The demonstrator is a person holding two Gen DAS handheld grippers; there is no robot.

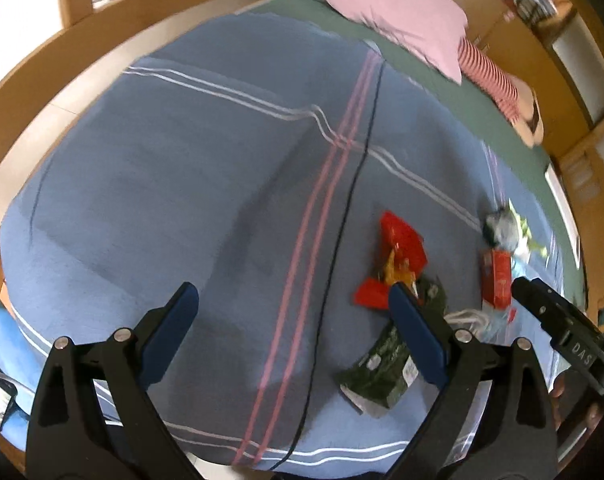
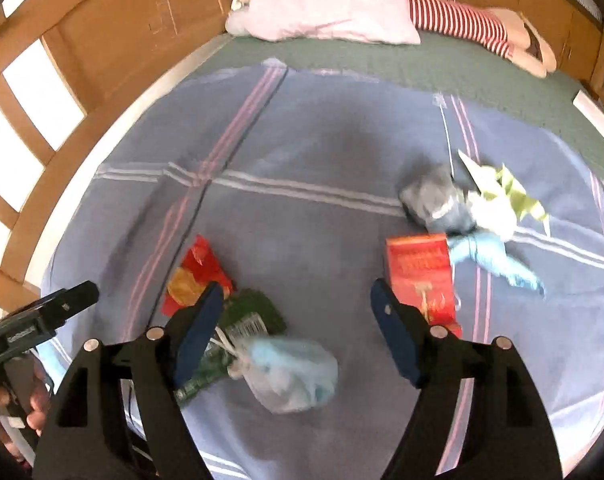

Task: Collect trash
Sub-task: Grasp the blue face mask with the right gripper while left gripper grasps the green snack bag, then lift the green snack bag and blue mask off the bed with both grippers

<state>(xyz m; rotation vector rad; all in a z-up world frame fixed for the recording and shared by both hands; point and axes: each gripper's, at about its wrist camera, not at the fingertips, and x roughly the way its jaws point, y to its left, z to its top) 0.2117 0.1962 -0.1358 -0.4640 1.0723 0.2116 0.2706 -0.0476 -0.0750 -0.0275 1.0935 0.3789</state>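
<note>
My right gripper (image 2: 297,300) hangs with fingers spread, empty, over the knotted plastic bag (image 2: 291,374) lying on the blue blanket (image 2: 322,140) just near of them; my left gripper (image 1: 293,304), likewise spread, hangs farther left.

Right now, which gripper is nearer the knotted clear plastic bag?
Right. The right gripper hangs open almost directly over the knotted plastic bag. The left gripper, also open, is off to the bag's left over bare blanket.
</note>
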